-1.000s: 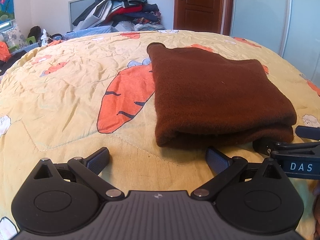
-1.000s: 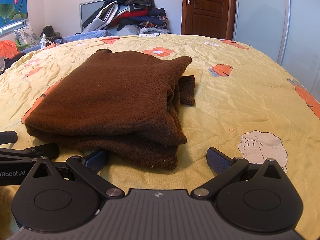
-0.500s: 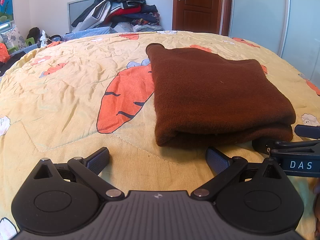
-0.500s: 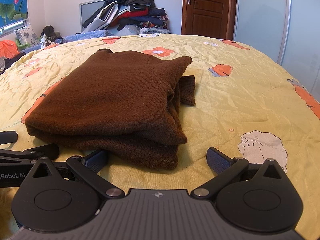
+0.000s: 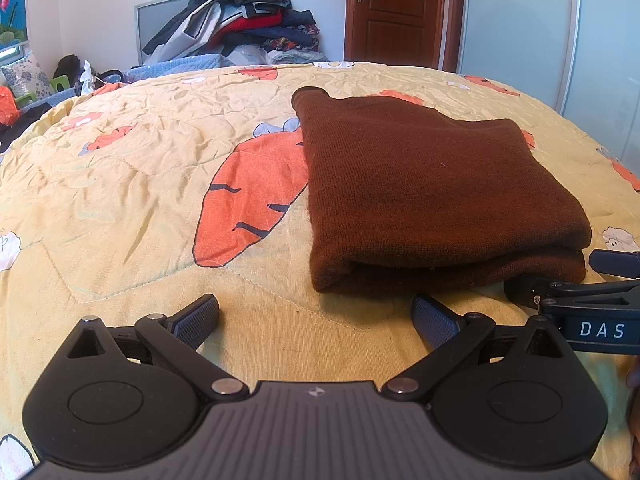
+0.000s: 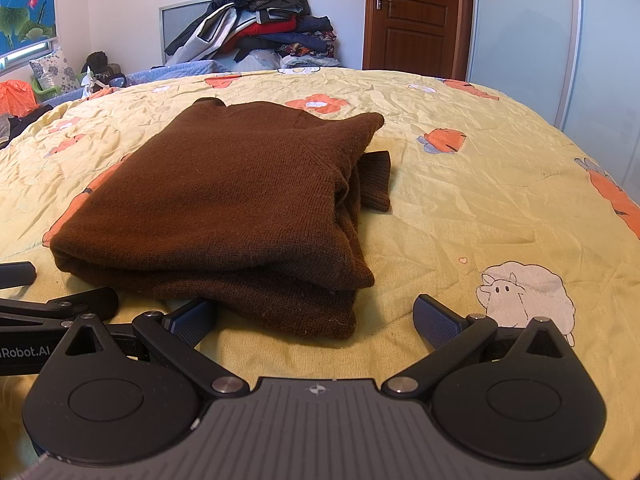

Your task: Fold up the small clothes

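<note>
A dark brown knitted sweater [image 5: 436, 196], folded into a thick rectangle, is laid flat on the yellow quilted bedspread printed with orange carrots and white sheep [image 5: 120, 184]. The left gripper [image 5: 316, 314] is held with its fingers spread wide and nothing between them; the sweater's near folded edge is seen just ahead of its right finger, while bare bedspread lies ahead of and beside its left finger. The right gripper [image 6: 314, 314] is likewise spread and empty, and the sweater's near right corner is found just ahead, between its fingers. A ribbed cuff [image 6: 376, 180] is left protruding from the sweater's far right edge. Wide bare bedspread is seen to the right of the right gripper. A heap of mixed clothes [image 6: 260, 16] is piled well beyond the bed's far edge.
</note>
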Available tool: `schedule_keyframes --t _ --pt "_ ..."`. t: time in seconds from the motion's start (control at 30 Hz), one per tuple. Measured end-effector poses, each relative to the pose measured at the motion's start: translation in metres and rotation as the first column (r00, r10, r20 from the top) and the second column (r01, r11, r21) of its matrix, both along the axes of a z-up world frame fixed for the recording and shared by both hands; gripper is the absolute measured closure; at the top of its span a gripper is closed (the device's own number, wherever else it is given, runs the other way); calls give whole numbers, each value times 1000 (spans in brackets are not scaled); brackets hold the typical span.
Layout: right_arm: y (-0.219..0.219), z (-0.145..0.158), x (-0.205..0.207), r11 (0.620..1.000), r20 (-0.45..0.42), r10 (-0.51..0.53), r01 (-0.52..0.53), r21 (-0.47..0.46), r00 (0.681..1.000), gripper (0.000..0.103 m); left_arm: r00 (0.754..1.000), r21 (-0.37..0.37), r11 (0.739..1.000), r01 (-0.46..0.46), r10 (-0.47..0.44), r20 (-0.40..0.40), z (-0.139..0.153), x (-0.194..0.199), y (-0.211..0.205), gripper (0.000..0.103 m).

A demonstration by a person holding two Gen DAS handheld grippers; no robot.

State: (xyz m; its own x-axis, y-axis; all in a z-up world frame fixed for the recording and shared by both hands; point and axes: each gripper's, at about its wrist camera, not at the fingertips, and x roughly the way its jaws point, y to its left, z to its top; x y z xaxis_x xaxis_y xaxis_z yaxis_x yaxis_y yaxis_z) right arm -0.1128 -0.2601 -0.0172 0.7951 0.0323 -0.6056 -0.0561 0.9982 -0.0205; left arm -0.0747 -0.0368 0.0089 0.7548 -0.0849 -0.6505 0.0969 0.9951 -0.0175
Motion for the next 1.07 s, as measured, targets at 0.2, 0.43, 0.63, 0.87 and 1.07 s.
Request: schedule_keyframes --t 0.2,0.43,0.63,0.87,1.07 --pt "0 0 0 1000 0 0 0 0 1000 0 1000 0 1000 0 0 0 0 0 0 0" --pt "0 0 0 1000 0 0 0 0 1000 0 1000 0 1000 0 0 0 0 0 0 0" --pt "0 0 0 1000 0 0 0 0 1000 0 1000 0 1000 0 0 1 0 0 0 0" --pt "0 0 0 1000 0 0 0 0 1000 0 1000 -8 1000 -3 3 13 1 -4 5 0" --pt "-1 1 0 1000 -1 1 -1 5 1000 0 1000 10 1000 -5 5 4 3 -4 5 0"
